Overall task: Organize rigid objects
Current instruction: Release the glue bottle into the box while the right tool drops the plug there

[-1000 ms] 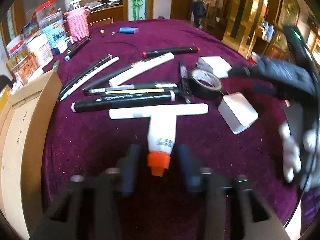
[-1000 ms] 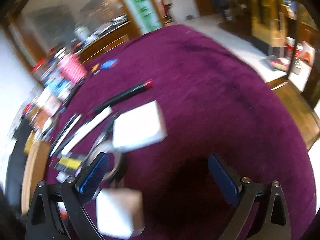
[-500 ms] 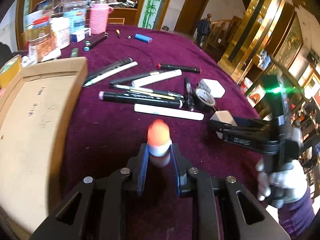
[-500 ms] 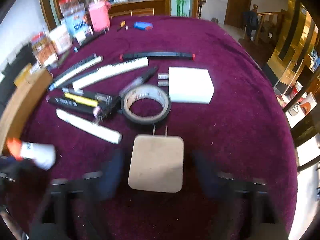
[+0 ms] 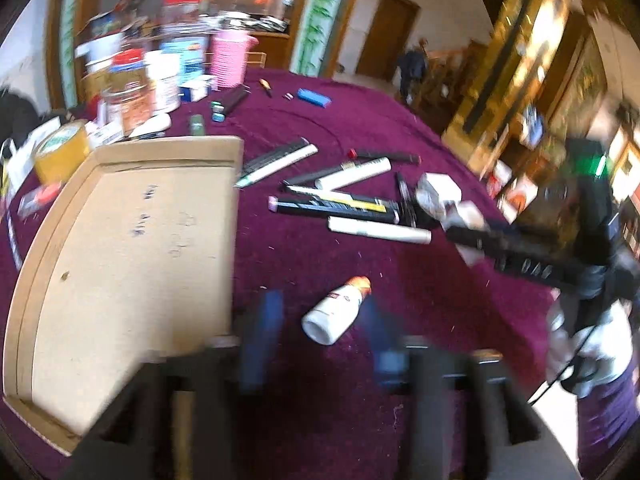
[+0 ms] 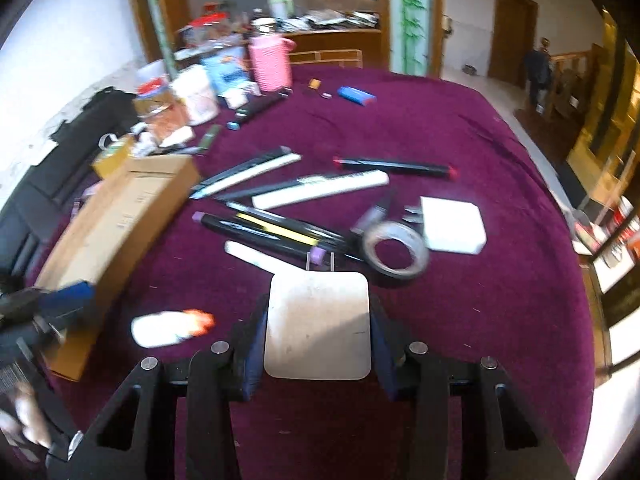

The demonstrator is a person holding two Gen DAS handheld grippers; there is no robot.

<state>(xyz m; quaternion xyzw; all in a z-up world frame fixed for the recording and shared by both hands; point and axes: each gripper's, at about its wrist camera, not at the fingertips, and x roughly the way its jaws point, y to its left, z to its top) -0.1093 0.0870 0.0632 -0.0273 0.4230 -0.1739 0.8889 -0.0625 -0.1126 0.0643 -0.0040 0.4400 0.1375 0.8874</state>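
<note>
A small white bottle with an orange cap (image 5: 336,312) lies tilted between the fingers of my left gripper (image 5: 320,320), just right of the shallow cardboard box (image 5: 120,260). The jaws are opening and the blurred pads stand clear of the bottle. In the right wrist view the bottle (image 6: 168,328) shows beside the box (image 6: 112,232). My right gripper (image 6: 318,308) is shut on a flat white plug charger (image 6: 316,336), prongs pointing away, above the purple cloth. Markers (image 6: 280,232), a tape roll (image 6: 396,252) and a second white charger (image 6: 452,224) lie beyond.
Jars, packets and a pink cup (image 5: 230,60) crowd the far left of the round table (image 6: 480,320). A yellow tape roll (image 5: 60,152) sits behind the box. A blue lighter (image 5: 314,97) lies far back. A person (image 5: 412,68) stands near the doorway.
The left gripper, shut on the bottle half a second ago, has spread its jaws and the bottle now lies loose near the box. The right gripper closed on the charger and carried it left.
</note>
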